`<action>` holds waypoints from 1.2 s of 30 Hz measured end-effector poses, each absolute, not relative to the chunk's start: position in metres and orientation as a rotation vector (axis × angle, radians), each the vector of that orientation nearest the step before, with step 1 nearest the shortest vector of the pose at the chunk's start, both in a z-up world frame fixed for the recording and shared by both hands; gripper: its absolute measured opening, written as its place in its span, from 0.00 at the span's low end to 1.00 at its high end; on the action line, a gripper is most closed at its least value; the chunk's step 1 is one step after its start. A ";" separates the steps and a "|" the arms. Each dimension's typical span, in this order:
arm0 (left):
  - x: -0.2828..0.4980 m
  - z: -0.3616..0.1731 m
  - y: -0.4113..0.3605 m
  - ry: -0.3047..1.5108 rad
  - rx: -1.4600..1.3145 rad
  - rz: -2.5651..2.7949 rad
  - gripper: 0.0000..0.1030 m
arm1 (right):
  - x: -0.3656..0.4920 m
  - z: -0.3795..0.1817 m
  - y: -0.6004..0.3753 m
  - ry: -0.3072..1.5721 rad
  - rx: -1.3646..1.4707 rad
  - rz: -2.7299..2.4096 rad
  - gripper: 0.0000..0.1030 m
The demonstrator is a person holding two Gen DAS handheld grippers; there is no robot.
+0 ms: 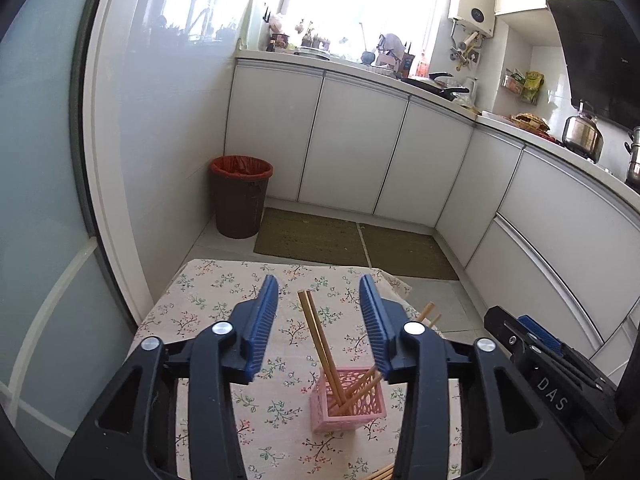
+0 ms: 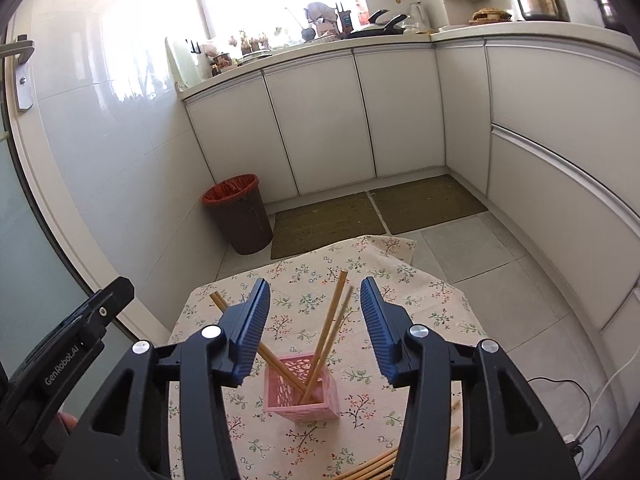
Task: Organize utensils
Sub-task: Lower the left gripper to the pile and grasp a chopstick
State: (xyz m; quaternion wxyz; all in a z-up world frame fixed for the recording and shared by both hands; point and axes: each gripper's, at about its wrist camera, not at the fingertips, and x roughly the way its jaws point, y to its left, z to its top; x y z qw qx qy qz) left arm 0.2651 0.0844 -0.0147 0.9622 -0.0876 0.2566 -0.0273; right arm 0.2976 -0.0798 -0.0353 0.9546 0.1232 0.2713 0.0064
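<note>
A pink lattice holder [image 1: 347,404] [image 2: 301,388] stands on the floral-cloth table [image 1: 208,304] [image 2: 400,280] with several wooden chopsticks [image 1: 318,340] [image 2: 330,328] leaning in it. More loose chopsticks [image 1: 383,473] [image 2: 376,466] lie on the cloth near the front edge. My left gripper [image 1: 319,294] is open and empty, held above and behind the holder. My right gripper [image 2: 315,298] is open and empty, also above the holder. Each gripper's body shows at the edge of the other's view: the right one [image 1: 536,344], the left one [image 2: 80,332].
A brown bin with a red liner [image 1: 241,196] [image 2: 239,214] stands on the floor by the wall. White cabinets [image 1: 360,152] [image 2: 360,120] and green mats [image 1: 312,236] [image 2: 328,220] lie beyond the table. A cable [image 2: 576,396] runs on the floor at right.
</note>
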 end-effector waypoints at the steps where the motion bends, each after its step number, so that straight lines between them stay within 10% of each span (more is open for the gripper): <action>1: 0.261 -0.015 0.081 0.519 -0.160 -0.052 0.51 | 0.292 -0.036 -0.083 0.546 0.248 -0.008 0.59; 15: 0.213 -0.051 0.032 0.581 0.011 -0.126 0.89 | 0.222 -0.094 -0.152 0.635 0.297 -0.207 0.91; 36: 0.280 -0.197 -0.148 1.091 0.343 -0.481 0.93 | 0.144 -0.235 -0.261 0.782 0.419 -0.358 0.93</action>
